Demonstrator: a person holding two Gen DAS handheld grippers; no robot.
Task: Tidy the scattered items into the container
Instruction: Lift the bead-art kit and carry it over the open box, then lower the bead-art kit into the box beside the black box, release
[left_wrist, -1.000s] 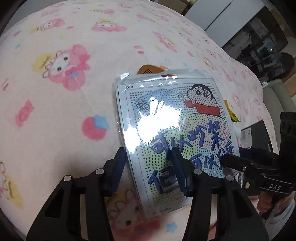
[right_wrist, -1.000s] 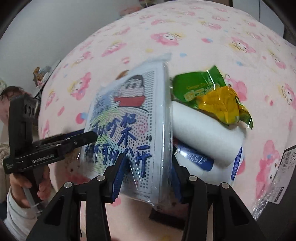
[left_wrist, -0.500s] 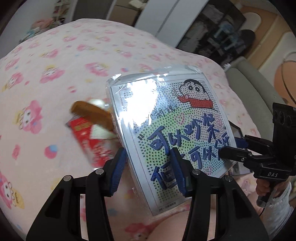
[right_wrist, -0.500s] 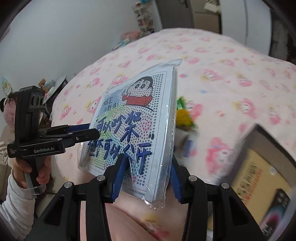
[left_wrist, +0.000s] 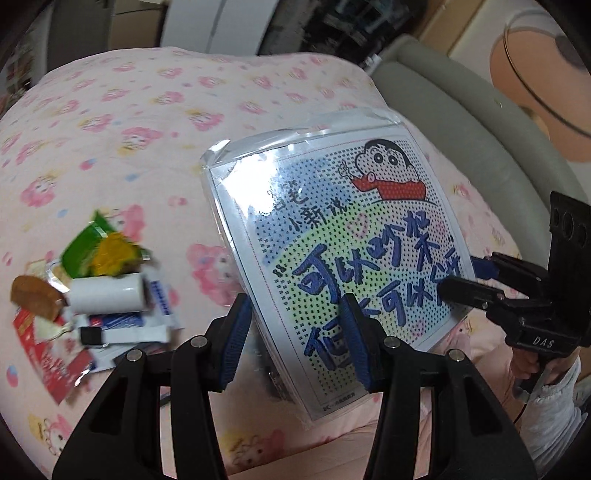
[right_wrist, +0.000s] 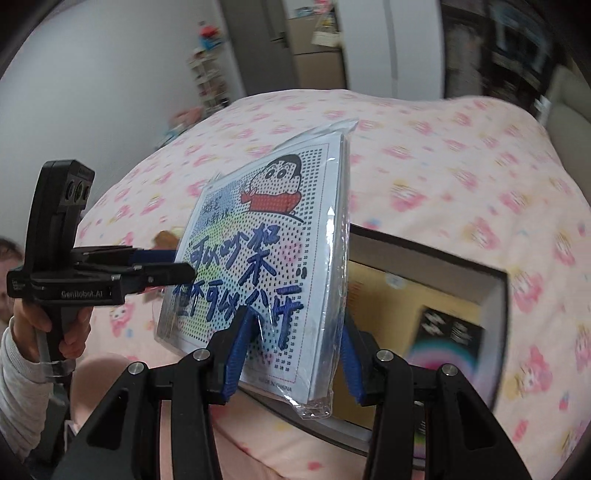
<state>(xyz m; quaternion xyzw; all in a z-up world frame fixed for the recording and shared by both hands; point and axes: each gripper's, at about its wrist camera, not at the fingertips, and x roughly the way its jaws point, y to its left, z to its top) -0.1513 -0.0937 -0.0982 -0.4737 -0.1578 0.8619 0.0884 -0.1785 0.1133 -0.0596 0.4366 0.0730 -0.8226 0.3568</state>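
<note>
- Cartoon-print packet (left_wrist: 343, 258): flat, in clear plastic wrap, printed with a cartoon boy in a red top and blue handwritten characters on a dotted field. Held in the air above the bed, tilted, gripped at two opposite edges.
- Left gripper (left_wrist: 297, 341): blue-padded fingers clamped on the packet's lower-left edge, one pad in front of the printed face, the other behind it.
- Right gripper (right_wrist: 291, 350): fingers closed across the packet's thickness at its lower edge; in the left wrist view it enters from the right, its tips pinching the packet's right edge.
- Box (right_wrist: 436, 295): open, dark-rimmed container with a yellow-brown inner face and a colourful printed panel, lying on the bed just behind and below the packet in the right wrist view.
- Scattered pile on the bed, left of the packet: green and yellow snack bag (left_wrist: 99, 254), white roll (left_wrist: 109, 295), white-and-blue sachets (left_wrist: 125, 326), red packet (left_wrist: 48, 354), brown wooden piece (left_wrist: 33, 295). Items overlap; blurred.
- Bedspread (left_wrist: 147, 129): pink, cartoon-patterned, under everything.
- Person's hand (right_wrist: 55, 325): grey sleeve, holding the left gripper's handle.
</note>
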